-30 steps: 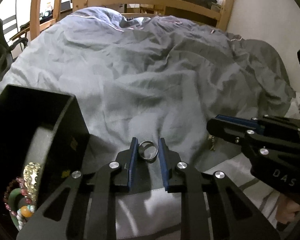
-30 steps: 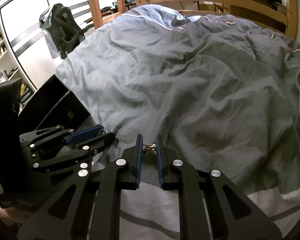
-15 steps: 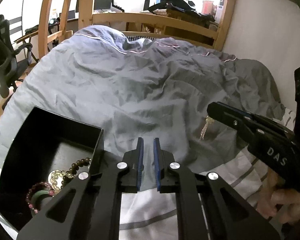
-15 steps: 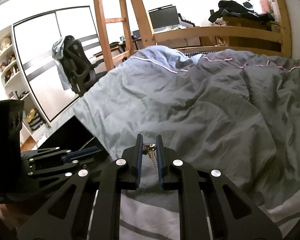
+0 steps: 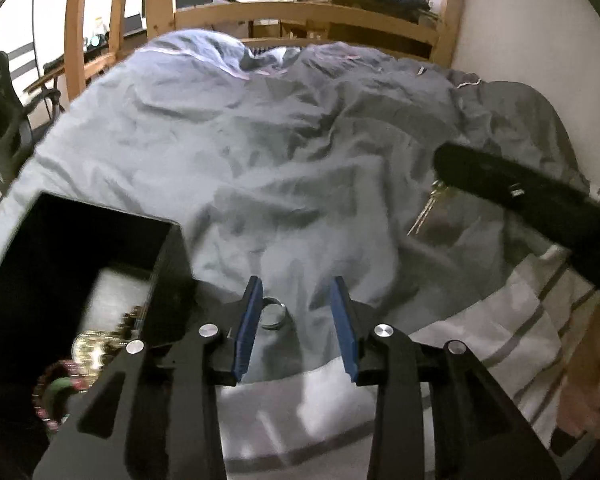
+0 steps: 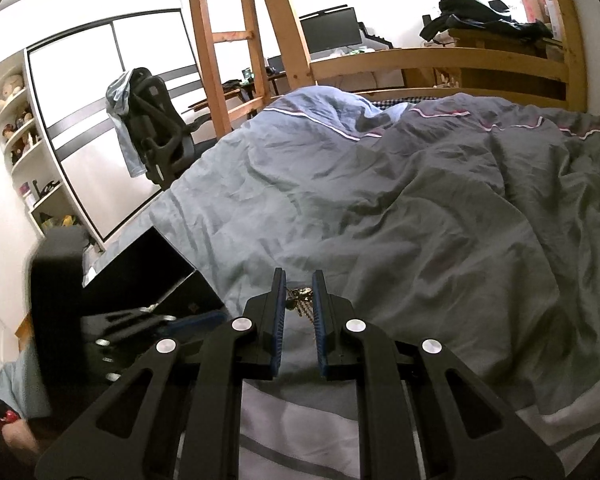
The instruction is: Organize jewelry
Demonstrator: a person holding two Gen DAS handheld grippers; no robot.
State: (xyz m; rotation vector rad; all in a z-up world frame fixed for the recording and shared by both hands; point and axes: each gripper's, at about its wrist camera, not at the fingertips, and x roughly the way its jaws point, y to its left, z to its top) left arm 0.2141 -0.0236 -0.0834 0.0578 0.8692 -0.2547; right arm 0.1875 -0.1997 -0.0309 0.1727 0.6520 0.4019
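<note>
My left gripper (image 5: 296, 300) is open. A silver ring (image 5: 273, 313) sits against its left pad, just right of the black jewelry box (image 5: 168, 248). The box holds bead bracelets (image 5: 52, 392) and a gold piece (image 5: 90, 346). My right gripper (image 6: 299, 294) is shut on a gold chain (image 6: 300, 300) and holds it above the bedding. The chain also shows in the left wrist view (image 5: 424, 212), hanging under the right gripper (image 5: 440, 168). The box appears in the right wrist view (image 6: 148, 268) with the left gripper (image 6: 196, 318) beside it.
A rumpled grey duvet (image 5: 300, 160) covers the bed, with striped white sheet (image 5: 500, 320) at the near edge. A wooden bed rail (image 6: 440, 60) and ladder (image 6: 228, 40) stand behind. An office chair (image 6: 152, 120) and shelves (image 6: 20, 140) are at left.
My left gripper was shut half a second ago and has opened, with the ring now by its left pad next to the box. My right gripper has lifted higher with the chain.
</note>
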